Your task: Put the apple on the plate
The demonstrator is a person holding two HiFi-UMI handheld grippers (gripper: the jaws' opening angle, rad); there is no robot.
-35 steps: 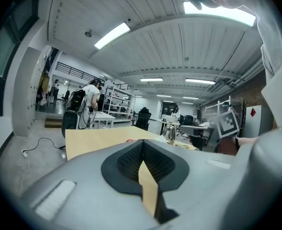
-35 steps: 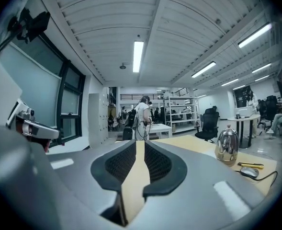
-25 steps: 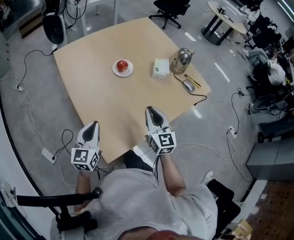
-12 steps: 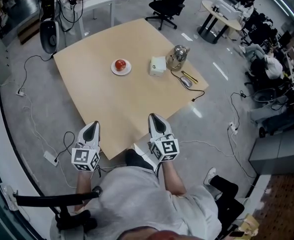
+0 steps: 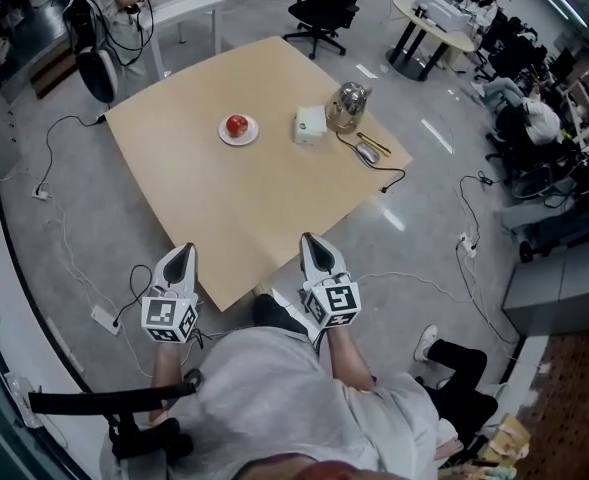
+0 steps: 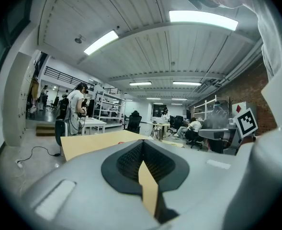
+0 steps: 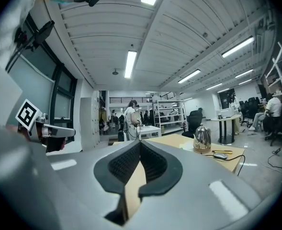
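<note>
Apple [image 5: 237, 125] sits on the small white plate [image 5: 225, 135] towards the far side of the wooden table [image 5: 234, 218], with a white box [image 5: 310, 125] and a metal kettle [image 5: 346, 105] to its right; the placing looks finished. The left gripper [image 5: 181, 252] and right gripper [image 5: 312, 240] hang close to the person's body, off the table's near edge and well apart from the plate; each gripper view shows the 2 pads meeting at the tips with nothing between them, and the right gripper's jaws have just finished closing on nothing.

The step in hand seems to be the retreat; done well, it means keeping both grippers level and clear of the table edge so nothing jolts the top and sets the apple rolling, and keeping the plate in view long enough to confirm that the fruit rests steady.

Compared with 1 second ago, the right gripper, then over the table's near corner, has drawn back off it; the table sits further up the head view; apple, plate, box and kettle keep their arrangement.
</note>
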